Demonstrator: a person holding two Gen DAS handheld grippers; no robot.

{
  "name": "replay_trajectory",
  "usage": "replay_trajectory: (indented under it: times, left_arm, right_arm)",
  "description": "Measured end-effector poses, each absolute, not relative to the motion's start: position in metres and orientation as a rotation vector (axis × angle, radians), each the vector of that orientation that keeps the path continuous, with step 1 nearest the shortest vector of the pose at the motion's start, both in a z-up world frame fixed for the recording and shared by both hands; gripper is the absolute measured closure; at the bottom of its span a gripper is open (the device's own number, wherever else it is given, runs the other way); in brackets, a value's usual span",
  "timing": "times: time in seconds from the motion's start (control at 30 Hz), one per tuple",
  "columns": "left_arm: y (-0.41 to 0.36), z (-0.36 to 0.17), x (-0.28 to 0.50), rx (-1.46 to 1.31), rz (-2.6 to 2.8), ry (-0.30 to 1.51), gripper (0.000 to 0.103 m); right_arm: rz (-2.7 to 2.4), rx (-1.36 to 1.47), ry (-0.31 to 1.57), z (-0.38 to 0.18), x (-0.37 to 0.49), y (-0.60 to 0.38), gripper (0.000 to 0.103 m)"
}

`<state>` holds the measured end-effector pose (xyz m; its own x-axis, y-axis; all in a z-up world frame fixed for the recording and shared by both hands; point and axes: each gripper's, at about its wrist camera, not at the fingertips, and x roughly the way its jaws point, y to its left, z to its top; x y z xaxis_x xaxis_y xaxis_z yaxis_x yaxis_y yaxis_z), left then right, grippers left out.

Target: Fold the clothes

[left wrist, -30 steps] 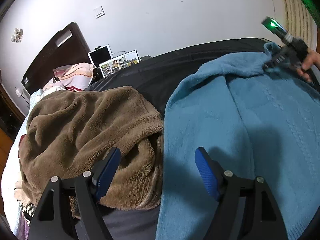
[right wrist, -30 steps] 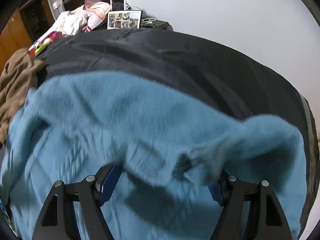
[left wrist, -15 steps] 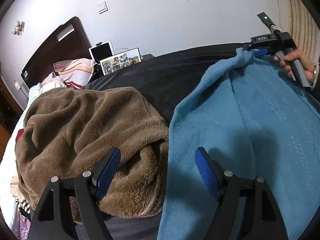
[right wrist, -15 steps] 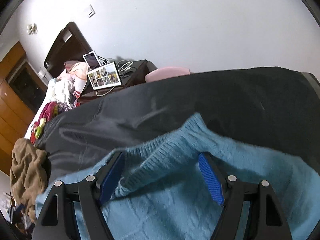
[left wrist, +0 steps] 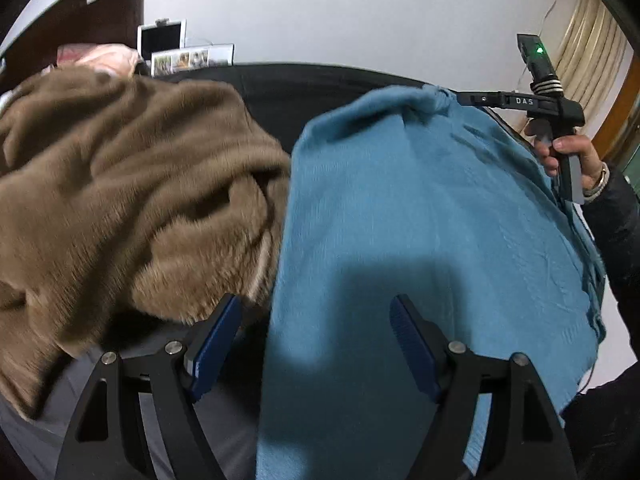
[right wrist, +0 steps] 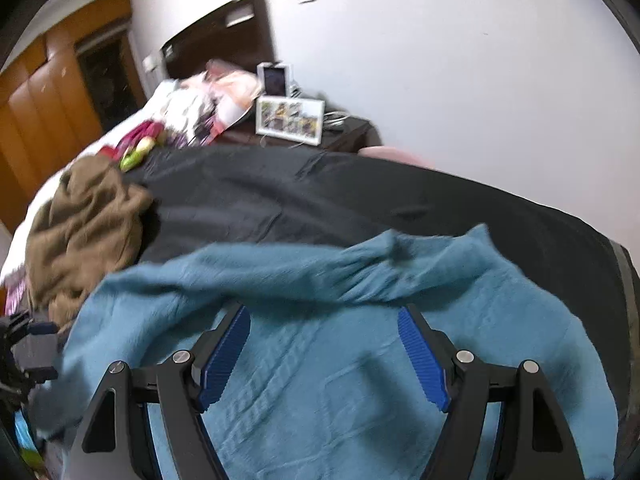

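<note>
across the whole middle of both views lay the black bedcover [right wrist: 320,200], and on it, filling the lower right of the left wrist view, the blue knit sweater [left wrist: 400,200] was spread mostly flat. its far edge was rucked into a ridge across the middle of the right wrist view. pressed against its left side sat a heaped brown fleece [left wrist: 120,160], touching the sweater's edge.

the left gripper [left wrist: 314,344] hovered low over that seam with its jaws spread wide, gripping nothing. the right gripper [right wrist: 324,360], steered by a hand [left wrist: 568,160] at the right of the frame, also showed its jaws spread in its own view. from the other side the knit looked bunched at its tip, so i could not tell whether a finger was snagged in it.

the risk i judged: a snagged loop would drag the ridge crooked and spoil any fold, and a left jaw closing at the seam could take fleece along with sweater. the fleece crowded the sweater's left side, leaving little room there.

smaller things stood clear at the upper left of the right wrist view: a wooden wardrobe [right wrist: 40,100], a pile of loose clothes [right wrist: 192,108], a photo frame [right wrist: 290,120] and a tablet [right wrist: 276,78].
</note>
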<state>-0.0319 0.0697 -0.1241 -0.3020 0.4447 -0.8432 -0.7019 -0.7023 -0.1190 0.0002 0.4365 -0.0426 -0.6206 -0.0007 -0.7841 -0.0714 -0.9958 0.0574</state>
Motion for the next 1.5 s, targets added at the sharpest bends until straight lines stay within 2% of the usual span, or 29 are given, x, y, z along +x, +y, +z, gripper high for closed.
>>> replay_trajectory:
  times: [0.1, 0.2, 0.23, 0.27, 0.33, 0.47, 0.63, 0.77, 0.9, 1.0, 1.1, 1.2, 1.27, 1.33, 1.5]
  left_arm:
    - [0.062, -0.131, -0.028, -1.245, 1.988, 0.305, 0.023]
    - [0.072, -0.135, -0.013, -1.208, 2.019, 0.431, 0.031]
    - [0.075, -0.135, -0.008, -1.195, 2.025, 0.461, 0.046]
    - [0.077, -0.133, -0.007, -1.199, 2.02, 0.449, 0.069]
    - [0.078, -0.129, -0.011, -1.22, 2.032, 0.424, 0.088]
    - [0.079, -0.108, -0.022, -1.178, 2.113, 0.404, 0.089]
    - [0.075, -0.047, -0.049, -1.019, 2.294, 0.39, 0.089]
    - [0.079, -0.027, -0.082, -0.968, 2.431, 0.443, 0.089]
    - [0.082, -0.035, -0.115, -0.984, 2.541, 0.553, 0.089]
    - [0.082, -0.054, -0.131, -1.03, 2.57, 0.624, 0.086]
    - [0.084, -0.076, -0.143, -1.067, 2.594, 0.727, 0.083]
    - [0.077, -0.089, -0.147, -1.099, 2.621, 0.784, 0.068]
    - [0.07, -0.092, -0.149, -1.106, 2.634, 0.801, 0.05]
    - [0.062, -0.088, -0.145, -1.09, 2.648, 0.806, 0.04]
    - [0.055, -0.066, -0.122, -1.022, 2.661, 0.761, 0.029]
  right_arm:
    - [2.792, -1.376, 0.052, -0.049, 0.003, 0.421, 0.025]
    - [2.776, -1.388, 0.003, -0.054, 0.003, 0.414, 0.025]
    - [2.77, -1.392, -0.002, -0.056, 0.001, 0.412, 0.025]
    - [2.762, -1.401, 0.002, -0.059, -0.001, 0.412, 0.025]
    - [2.744, -1.417, 0.019, -0.065, -0.008, 0.413, 0.025]
    - [2.706, -1.455, 0.058, -0.079, -0.016, 0.419, 0.025]
    - [2.642, -1.488, 0.112, -0.096, -0.032, 0.432, 0.025]
    - [2.613, -1.435, 0.129, -0.104, -0.054, 0.447, 0.025]
    - [2.571, -1.356, 0.291, -0.112, -0.083, 0.472, 0.025]
    - [2.563, -1.282, 0.282, -0.114, -0.099, 0.479, 0.025]
    - [2.562, -1.302, 0.188, -0.119, -0.11, 0.471, 0.011]
    - [2.567, -1.318, 0.164, -0.118, -0.107, 0.468, 0.01]
    - [2.575, -1.317, 0.201, -0.113, -0.095, 0.473, 0.01]
    - [2.584, -1.301, 0.26, -0.102, -0.075, 0.482, 0.01]
    - [2.599, -1.314, 0.365, -0.078, -0.012, 0.5, 0.01]
